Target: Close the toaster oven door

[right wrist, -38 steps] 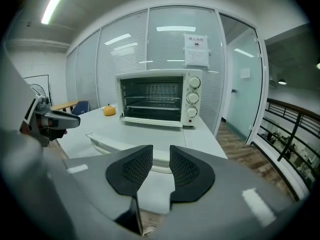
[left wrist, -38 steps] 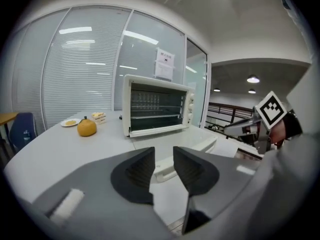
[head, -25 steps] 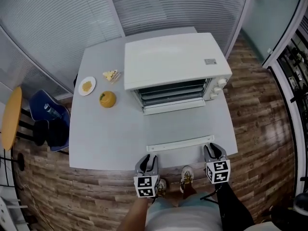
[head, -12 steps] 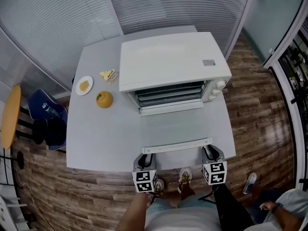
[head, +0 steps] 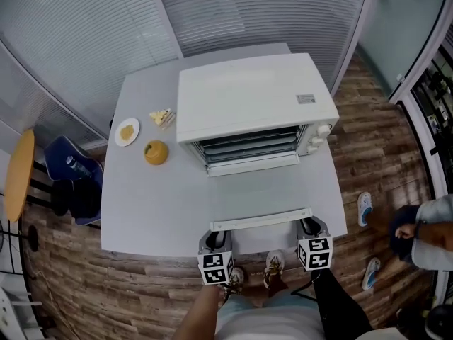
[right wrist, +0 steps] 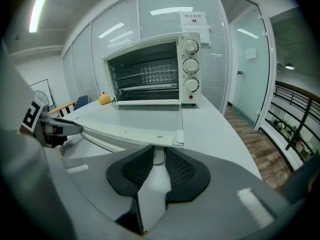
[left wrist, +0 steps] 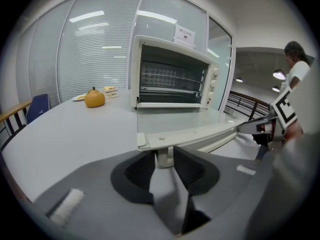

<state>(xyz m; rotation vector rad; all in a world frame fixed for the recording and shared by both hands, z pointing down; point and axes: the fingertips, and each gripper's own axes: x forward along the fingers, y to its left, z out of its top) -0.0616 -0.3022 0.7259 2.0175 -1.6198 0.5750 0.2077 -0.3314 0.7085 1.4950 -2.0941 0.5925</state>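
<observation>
A white toaster oven (head: 251,98) stands at the back of the grey table (head: 152,204). Its glass door (head: 258,190) lies open and flat toward me, with a white handle bar (head: 260,219) along the near edge. My left gripper (head: 214,241) is at the bar's left end. In the left gripper view its jaws (left wrist: 164,156) are shut on the post under the handle (left wrist: 190,134). My right gripper (head: 311,227) is at the bar's right end, its jaws (right wrist: 159,156) shut on the post under the handle (right wrist: 130,130). The oven (right wrist: 150,71) shows wire racks inside.
Left of the oven sit an orange fruit (head: 156,152), a small white plate (head: 127,131) and a cake slice (head: 163,117). A blue chair (head: 71,176) stands off the table's left side. A person (head: 425,232) stands on the wood floor at right.
Both grippers have moved forward from the table's near edge onto the two ends of the door handle. A person has come into view at the right.
</observation>
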